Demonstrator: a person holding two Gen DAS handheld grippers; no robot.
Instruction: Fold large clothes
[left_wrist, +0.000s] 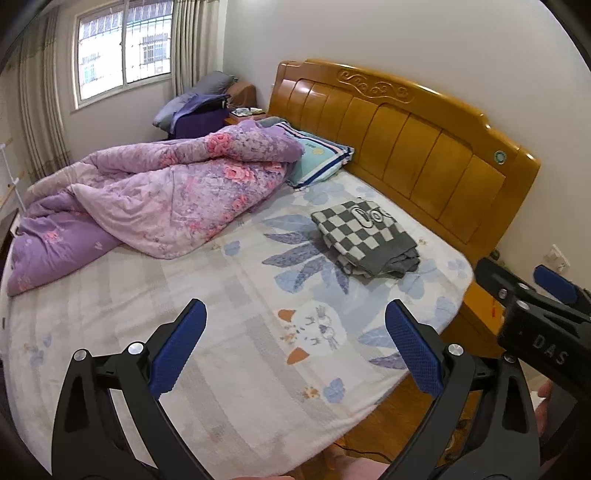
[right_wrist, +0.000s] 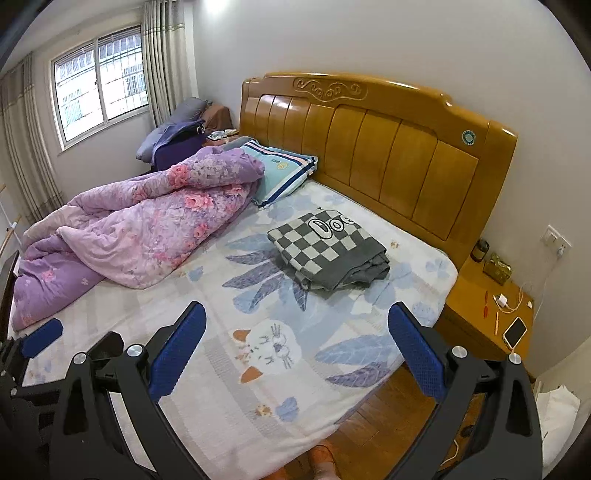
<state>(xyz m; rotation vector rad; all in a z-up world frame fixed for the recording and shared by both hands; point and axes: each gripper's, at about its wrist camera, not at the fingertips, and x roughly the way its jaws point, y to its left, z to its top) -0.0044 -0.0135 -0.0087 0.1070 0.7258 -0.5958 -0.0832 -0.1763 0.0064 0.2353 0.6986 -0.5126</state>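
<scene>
Wooden headboard, floral bedsheet, folded checkered garment

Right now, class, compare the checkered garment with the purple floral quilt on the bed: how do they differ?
The checkered garment is folded into a neat, flat stack; the purple floral quilt lies crumpled and heaped. The garment is grey and cream and small; the quilt is purple and pink and far larger. The garment sits near the headboard; the quilt sprawls toward the window side. Both rest on the bedsheet.

Bed, folded checkered garment, purple quilt, pillow
</scene>
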